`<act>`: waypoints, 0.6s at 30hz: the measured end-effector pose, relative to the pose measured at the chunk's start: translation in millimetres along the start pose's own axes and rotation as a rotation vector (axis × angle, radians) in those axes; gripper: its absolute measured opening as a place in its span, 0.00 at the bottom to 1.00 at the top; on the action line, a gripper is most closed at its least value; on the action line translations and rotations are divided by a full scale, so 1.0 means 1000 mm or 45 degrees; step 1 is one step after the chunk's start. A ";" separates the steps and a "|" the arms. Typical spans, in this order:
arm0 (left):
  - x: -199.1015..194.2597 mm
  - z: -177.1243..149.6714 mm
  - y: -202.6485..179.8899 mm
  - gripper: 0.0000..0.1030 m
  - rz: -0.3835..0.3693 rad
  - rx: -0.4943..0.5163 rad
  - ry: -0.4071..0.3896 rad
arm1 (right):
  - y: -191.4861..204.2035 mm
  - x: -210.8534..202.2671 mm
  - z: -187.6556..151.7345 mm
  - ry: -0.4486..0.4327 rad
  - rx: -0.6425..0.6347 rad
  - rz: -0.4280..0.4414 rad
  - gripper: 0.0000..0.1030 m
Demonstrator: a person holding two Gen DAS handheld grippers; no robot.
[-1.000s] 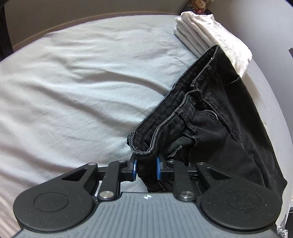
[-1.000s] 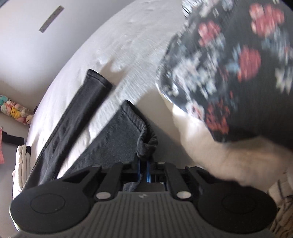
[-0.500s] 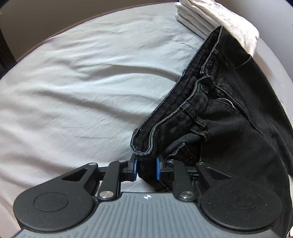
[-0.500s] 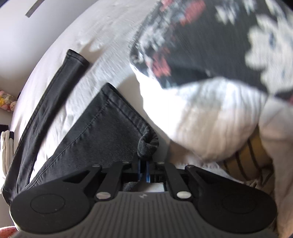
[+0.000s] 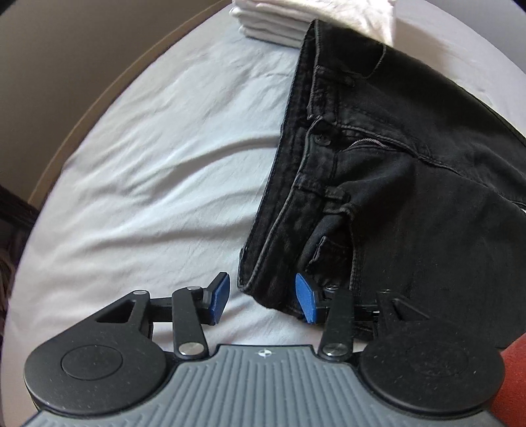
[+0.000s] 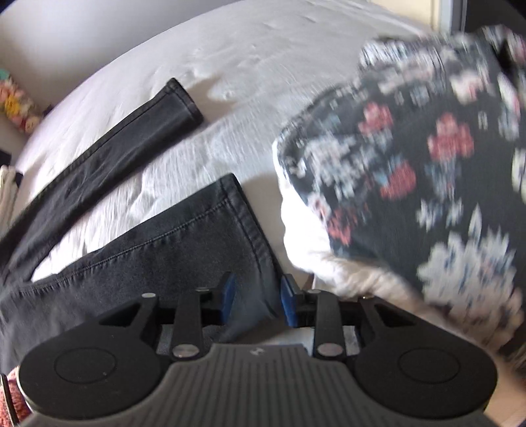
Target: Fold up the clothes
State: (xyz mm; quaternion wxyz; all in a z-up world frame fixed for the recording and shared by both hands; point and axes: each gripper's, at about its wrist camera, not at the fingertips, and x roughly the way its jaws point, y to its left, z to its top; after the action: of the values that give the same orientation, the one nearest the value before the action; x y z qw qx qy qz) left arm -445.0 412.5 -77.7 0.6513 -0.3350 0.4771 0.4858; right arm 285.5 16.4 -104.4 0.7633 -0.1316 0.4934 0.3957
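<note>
Item: black jeans (image 5: 411,197), laid on the bed (image 5: 148,164), which I take as landmark for all entries.

Writing and labels: I can read none on the jeans or elsewhere; only a small round emblem shows on each gripper's grey housing.

Orientation: from my left wrist view the waistband runs from the near edge of the bed away toward the far end, button and open zip uppermost. From my right wrist view two legs lie spread apart in a V on the bed, each long axis running from lower left to upper right, hems farthest from the waist.

Left gripper (image 5: 263,295): jaws opening, blue pads clear of the cloth; the waistband corner lies between them on the bed, not pressed.

Right gripper (image 6: 256,299): jaws opening; the nearer leg's hem corner lies between the pads, released.

Surroundings on the bed: a stack of folded white cloth (image 5: 279,19) at the far end, touching the waistband; a floral dark garment (image 6: 427,164), blurred, heaped over white fabric (image 6: 315,249) just beside the nearer hem, crowding the right gripper's side.
</note>
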 end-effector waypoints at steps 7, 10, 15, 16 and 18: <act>-0.019 0.046 -0.043 0.58 -0.038 0.203 -0.187 | 0.034 -0.010 0.043 -0.094 -0.235 -0.135 0.35; -0.011 0.065 -0.073 0.58 -0.110 0.290 -0.209 | 0.053 -0.005 0.063 -0.125 -0.252 -0.084 0.36; 0.013 0.091 -0.133 0.58 -0.192 0.445 -0.196 | 0.104 0.022 0.086 -0.110 -0.256 0.091 0.40; 0.017 0.095 -0.145 0.58 -0.207 0.479 -0.193 | 0.118 0.029 0.088 -0.104 -0.265 0.124 0.40; 0.024 0.102 -0.167 0.58 -0.245 0.553 -0.190 | 0.146 0.043 0.091 -0.088 -0.296 0.184 0.40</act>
State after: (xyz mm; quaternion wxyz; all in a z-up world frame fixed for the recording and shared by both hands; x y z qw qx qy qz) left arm -253.9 461.0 -72.3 0.7847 -0.1944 0.4868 0.3309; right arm 245.7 186.0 -70.3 0.7290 -0.1697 0.4257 0.5085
